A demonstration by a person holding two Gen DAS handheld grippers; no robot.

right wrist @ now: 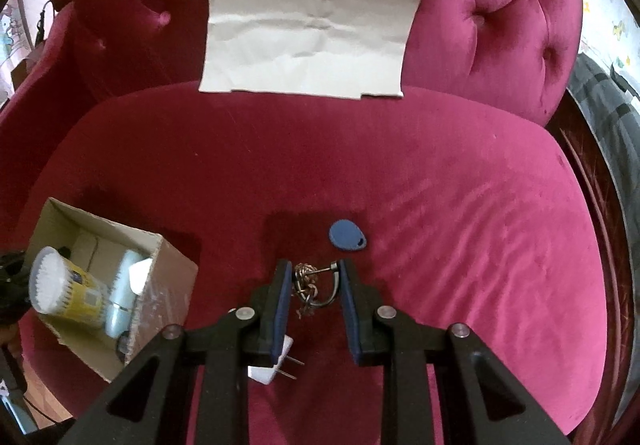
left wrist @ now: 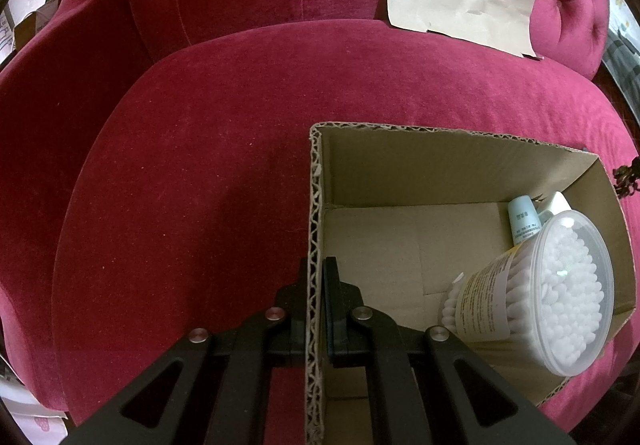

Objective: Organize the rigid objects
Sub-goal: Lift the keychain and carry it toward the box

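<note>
the left gripper (left wrist: 316, 285) has its fingers pressed onto the left wall of a cardboard box (left wrist: 314, 205), one finger outside and one inside, pinching the corrugated edge between them. the box sits on the seat cushion (left wrist: 200, 165) of a red velvet armchair, toward the cushion's left front part as the right wrist view shows it (right wrist: 172, 269). inside the box a clear tub of cotton swabs (left wrist: 560, 293) lies tilted against the right wall, with a pale blue tube (left wrist: 524, 219) behind it in the far right corner. the right gripper (right wrist: 314, 285) hangs low over the middle front of the cushion with its fingers spread, and a metal key ring with a chain (right wrist: 316, 285) lies on the velvet between them, apart from the right pad and close to the left one. a blue oval key fob (right wrist: 347, 236) lies just beyond the fingertips. a white plug with two metal prongs (right wrist: 276, 365) lies under the left finger near the cushion's front edge. a creased sheet of brown paper (right wrist: 308, 33) leans on the tufted backrest
</note>
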